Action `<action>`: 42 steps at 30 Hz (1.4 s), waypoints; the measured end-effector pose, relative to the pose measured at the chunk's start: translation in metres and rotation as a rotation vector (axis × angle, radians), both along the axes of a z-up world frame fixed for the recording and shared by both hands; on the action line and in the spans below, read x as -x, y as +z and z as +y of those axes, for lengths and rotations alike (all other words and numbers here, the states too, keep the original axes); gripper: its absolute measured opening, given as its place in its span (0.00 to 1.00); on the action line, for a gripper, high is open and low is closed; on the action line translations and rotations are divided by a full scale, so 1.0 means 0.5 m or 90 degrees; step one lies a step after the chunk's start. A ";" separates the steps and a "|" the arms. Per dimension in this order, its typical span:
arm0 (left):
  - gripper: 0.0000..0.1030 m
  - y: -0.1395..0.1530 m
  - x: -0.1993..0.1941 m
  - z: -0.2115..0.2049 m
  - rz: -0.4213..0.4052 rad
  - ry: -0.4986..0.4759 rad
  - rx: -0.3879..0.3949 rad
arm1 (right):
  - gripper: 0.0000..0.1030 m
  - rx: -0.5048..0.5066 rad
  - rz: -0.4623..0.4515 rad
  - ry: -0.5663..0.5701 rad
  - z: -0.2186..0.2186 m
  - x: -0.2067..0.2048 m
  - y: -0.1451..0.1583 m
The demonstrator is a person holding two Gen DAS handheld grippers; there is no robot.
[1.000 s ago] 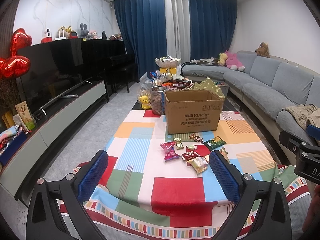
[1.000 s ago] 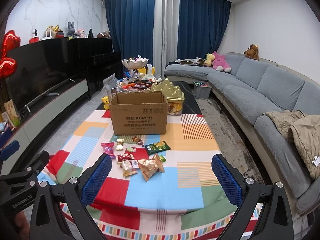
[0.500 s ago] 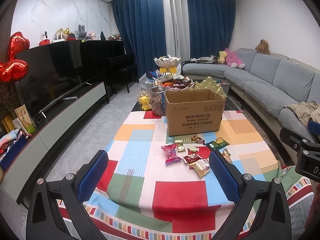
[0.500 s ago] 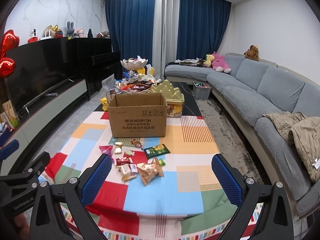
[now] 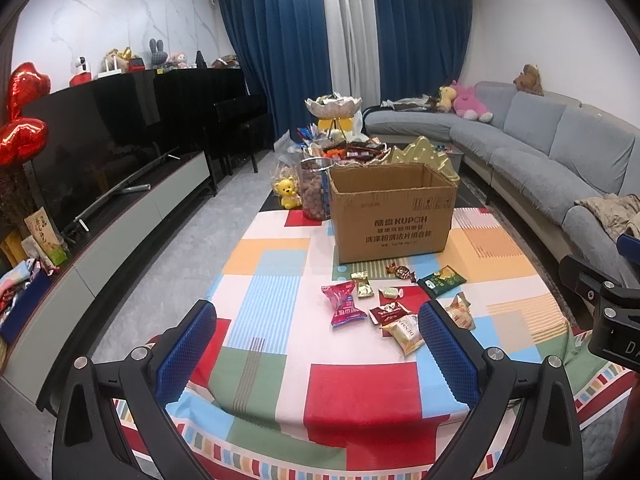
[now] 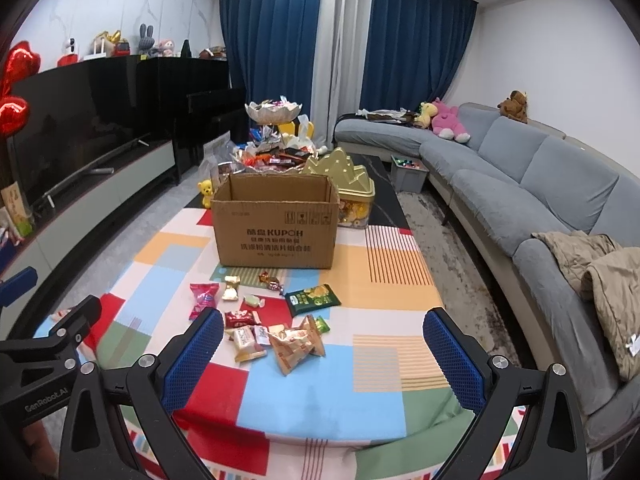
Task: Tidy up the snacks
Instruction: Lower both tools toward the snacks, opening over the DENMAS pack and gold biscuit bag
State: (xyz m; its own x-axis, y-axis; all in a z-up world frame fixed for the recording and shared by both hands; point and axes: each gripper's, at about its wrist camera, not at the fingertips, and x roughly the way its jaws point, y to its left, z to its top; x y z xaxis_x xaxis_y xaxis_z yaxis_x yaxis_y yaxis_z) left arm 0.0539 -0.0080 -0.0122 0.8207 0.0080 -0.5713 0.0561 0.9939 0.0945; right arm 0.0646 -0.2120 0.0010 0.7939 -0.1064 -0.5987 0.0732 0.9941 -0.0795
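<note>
Open cardboard box (image 6: 275, 222), inside seemingly bare.

My right gripper (image 6: 323, 354) hangs above the near edge of the tabletop (image 6: 380, 280), its blue-padded fingers (image 6: 196, 354) spread wide with nothing between them. Ahead lies a scatter of snacks: a pink packet (image 6: 204, 298), a dark red bar (image 6: 239, 317), a green chip bag (image 6: 314, 299) and a crumpled tan packet (image 6: 297, 343). Beyond them stands an open cardboard box (image 6: 276, 226), a gold tin (image 6: 348, 192) just behind it. My left gripper (image 6: 36, 344) shows at the left edge.
</note>
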 end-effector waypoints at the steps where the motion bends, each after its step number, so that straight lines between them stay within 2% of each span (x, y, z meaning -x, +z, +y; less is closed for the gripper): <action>1: 1.00 -0.002 -0.005 -0.001 0.002 0.000 -0.002 | 0.98 0.002 0.003 0.001 0.002 -0.008 -0.005; 9: 1.00 -0.023 -0.051 -0.005 0.028 0.004 -0.007 | 0.98 0.016 0.023 0.017 0.007 -0.043 -0.034; 23: 1.00 -0.075 -0.122 -0.026 0.094 -0.009 -0.012 | 0.98 0.025 0.093 0.048 0.011 -0.118 -0.106; 35: 0.99 -0.140 -0.198 -0.071 0.197 -0.009 0.010 | 0.98 0.045 0.164 0.123 0.002 -0.167 -0.184; 42: 0.99 -0.180 -0.241 -0.097 0.262 -0.001 0.031 | 0.98 0.017 0.225 0.136 -0.024 -0.217 -0.235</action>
State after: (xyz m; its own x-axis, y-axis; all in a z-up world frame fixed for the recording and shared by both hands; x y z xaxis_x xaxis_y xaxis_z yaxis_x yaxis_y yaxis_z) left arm 0.1746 -0.0566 -0.1020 0.5233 -0.0285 -0.8517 0.0814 0.9965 0.0167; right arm 0.1734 -0.2242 -0.1164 0.5458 0.0192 -0.8377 -0.1709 0.9813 -0.0888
